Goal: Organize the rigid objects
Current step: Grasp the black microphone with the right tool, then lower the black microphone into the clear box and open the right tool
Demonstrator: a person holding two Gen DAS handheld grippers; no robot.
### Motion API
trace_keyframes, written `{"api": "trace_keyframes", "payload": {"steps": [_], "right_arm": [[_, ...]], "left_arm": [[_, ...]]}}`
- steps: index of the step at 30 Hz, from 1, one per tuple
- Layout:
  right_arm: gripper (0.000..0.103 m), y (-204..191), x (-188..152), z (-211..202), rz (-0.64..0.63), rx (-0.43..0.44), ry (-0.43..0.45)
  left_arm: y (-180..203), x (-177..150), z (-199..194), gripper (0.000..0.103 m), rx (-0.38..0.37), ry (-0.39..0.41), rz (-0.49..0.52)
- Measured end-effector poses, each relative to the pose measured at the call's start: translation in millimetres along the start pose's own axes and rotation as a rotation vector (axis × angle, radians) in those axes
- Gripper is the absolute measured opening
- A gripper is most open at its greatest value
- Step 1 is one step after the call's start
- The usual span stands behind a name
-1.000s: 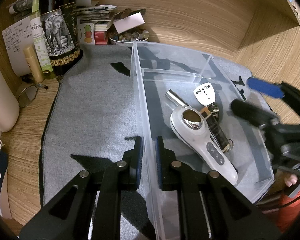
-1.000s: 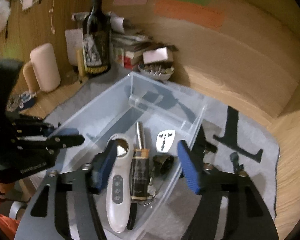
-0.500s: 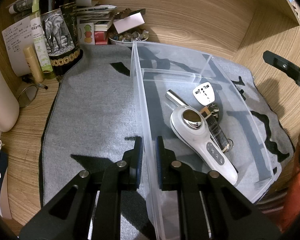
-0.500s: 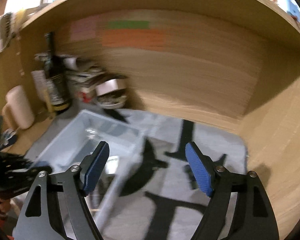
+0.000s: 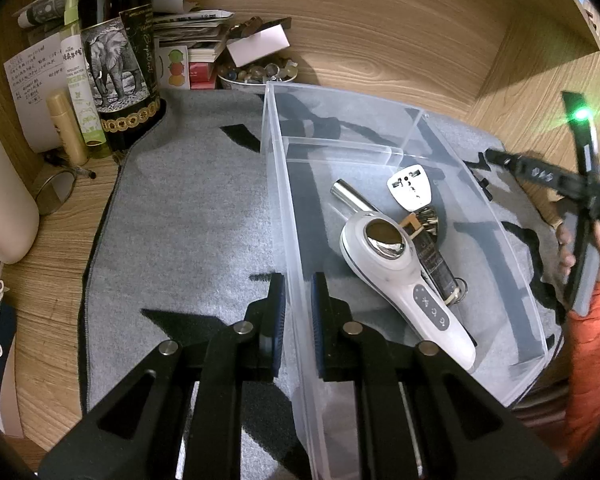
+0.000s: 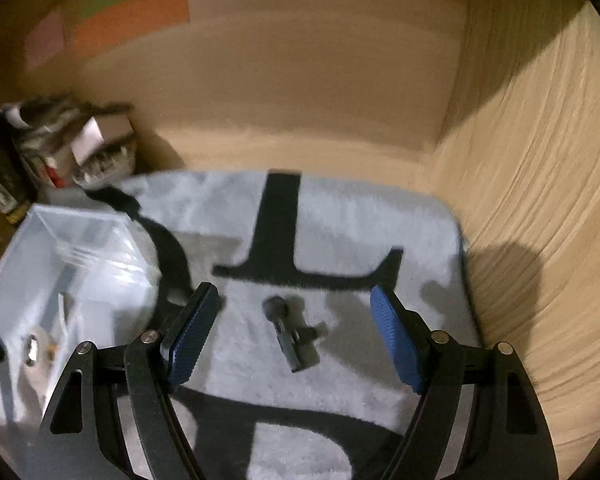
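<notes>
Clear plastic bin (image 5: 284,208) pinched by left hand-held gripper (image 5: 298,312); right hand-held gripper (image 6: 294,332) spread wide.

A clear plastic bin (image 5: 284,184) holds a white handheld device (image 5: 404,280), a white plug adapter (image 5: 410,188) and a dark tube (image 5: 436,268); a small dark gadget (image 6: 288,332) lies on the grey mat (image 6: 360,220) beside it

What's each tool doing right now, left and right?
Left tool: closed on the clear bin's wall.
Right tool: open, empty, above a small dark object on the mat.
</notes>
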State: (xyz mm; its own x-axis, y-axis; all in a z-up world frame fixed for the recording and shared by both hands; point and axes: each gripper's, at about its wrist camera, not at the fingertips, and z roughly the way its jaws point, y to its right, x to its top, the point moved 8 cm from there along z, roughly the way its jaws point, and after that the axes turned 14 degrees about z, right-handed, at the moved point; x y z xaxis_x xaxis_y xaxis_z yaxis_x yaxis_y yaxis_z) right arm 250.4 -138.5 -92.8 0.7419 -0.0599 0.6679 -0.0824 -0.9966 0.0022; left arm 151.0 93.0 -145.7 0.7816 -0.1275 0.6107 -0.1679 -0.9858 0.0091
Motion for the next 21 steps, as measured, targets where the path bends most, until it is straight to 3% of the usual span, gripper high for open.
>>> {"api": "trace_keyframes", "payload": {"steps": [8, 15, 21], "right_arm": [[0.066, 7, -26, 34, -0.024, -0.018, -0.107], [0.029, 11, -33, 48, -0.013, -0.001, -0.157], [0.028, 8, -33, 40, -0.021, 0.003, -0.128]], "left_arm": [[0, 0, 0, 0.011, -0.001, -0.001, -0.003], [0, 0, 0, 0.011, 0.001, -0.002, -0.001], [0, 0, 0, 0.011, -0.001, -0.002, -0.002]]}}
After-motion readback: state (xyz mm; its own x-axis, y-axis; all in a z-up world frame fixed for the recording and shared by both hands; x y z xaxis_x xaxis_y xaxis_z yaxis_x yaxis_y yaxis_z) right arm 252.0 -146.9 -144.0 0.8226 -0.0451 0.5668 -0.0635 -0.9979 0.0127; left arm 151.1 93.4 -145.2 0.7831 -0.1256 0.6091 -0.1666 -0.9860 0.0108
